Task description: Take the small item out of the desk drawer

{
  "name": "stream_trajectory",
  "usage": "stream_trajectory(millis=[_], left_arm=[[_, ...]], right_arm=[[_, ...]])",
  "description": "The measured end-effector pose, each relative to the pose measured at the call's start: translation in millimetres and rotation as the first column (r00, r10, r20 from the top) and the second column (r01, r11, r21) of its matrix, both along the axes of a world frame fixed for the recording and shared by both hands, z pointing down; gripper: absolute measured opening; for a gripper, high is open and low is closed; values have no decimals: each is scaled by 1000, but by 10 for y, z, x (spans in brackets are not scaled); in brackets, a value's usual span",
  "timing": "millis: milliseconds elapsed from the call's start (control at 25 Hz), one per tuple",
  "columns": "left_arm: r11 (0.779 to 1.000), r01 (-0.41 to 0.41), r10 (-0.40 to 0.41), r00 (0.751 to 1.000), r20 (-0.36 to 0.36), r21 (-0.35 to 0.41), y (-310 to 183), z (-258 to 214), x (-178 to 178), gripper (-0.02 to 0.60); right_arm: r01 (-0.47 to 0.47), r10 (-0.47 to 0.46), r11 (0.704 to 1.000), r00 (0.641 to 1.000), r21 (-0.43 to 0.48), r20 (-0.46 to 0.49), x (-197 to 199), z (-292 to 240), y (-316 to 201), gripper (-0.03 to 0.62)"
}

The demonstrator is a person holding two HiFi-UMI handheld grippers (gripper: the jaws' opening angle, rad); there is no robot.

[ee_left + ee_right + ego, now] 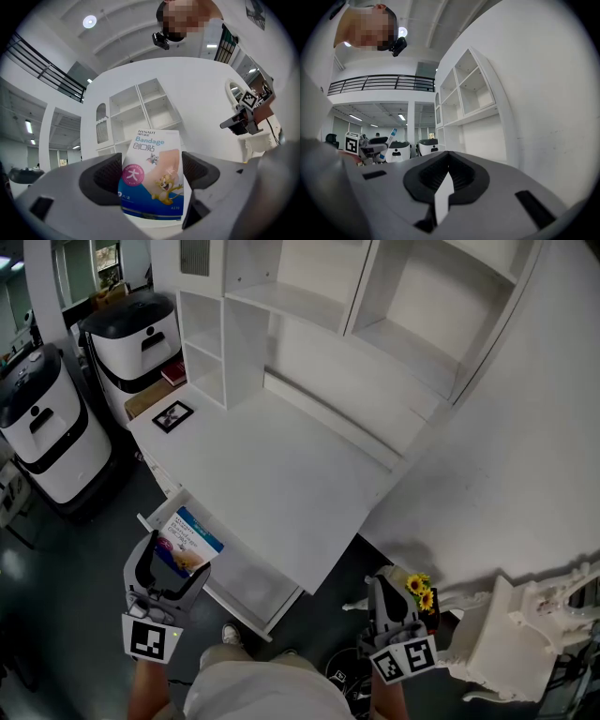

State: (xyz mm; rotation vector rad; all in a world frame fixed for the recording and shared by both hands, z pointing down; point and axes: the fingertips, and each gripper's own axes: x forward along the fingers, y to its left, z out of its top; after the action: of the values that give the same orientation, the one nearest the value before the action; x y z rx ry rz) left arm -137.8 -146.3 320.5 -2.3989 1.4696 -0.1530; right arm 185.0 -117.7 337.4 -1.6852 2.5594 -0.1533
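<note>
The small item is a blue and white bandage box (pixel 190 540) with a cartoon cat and mouse on it. My left gripper (pixel 172 568) is shut on it, holding it above the left end of the open white desk drawer (pixel 246 579). In the left gripper view the box (pixel 152 176) stands upright between the two dark pads (pixel 104 177). My right gripper (pixel 386 592) hangs at the lower right, off the desk's corner, shut and empty. Its pads (pixel 464 174) meet in the right gripper view, where the left gripper (pixel 372 147) shows far off with the box.
The white desk (pixel 281 479) carries a shelf unit (pixel 309 306) and a small framed picture (pixel 173 415). Two black and white machines (pixel 47 432) stand on the dark floor at the left. Yellow flowers (pixel 421 591) and a white ornate piece of furniture (pixel 525 638) are at the right.
</note>
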Motion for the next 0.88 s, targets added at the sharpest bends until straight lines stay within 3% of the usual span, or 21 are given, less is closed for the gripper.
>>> stream_trajectory(millis=[880], left_arm=[[1000, 1, -1, 1000, 6, 20, 36, 11, -29, 405]], right_arm=[[4, -4, 1000, 1000, -13, -22, -40, 50, 27, 9]])
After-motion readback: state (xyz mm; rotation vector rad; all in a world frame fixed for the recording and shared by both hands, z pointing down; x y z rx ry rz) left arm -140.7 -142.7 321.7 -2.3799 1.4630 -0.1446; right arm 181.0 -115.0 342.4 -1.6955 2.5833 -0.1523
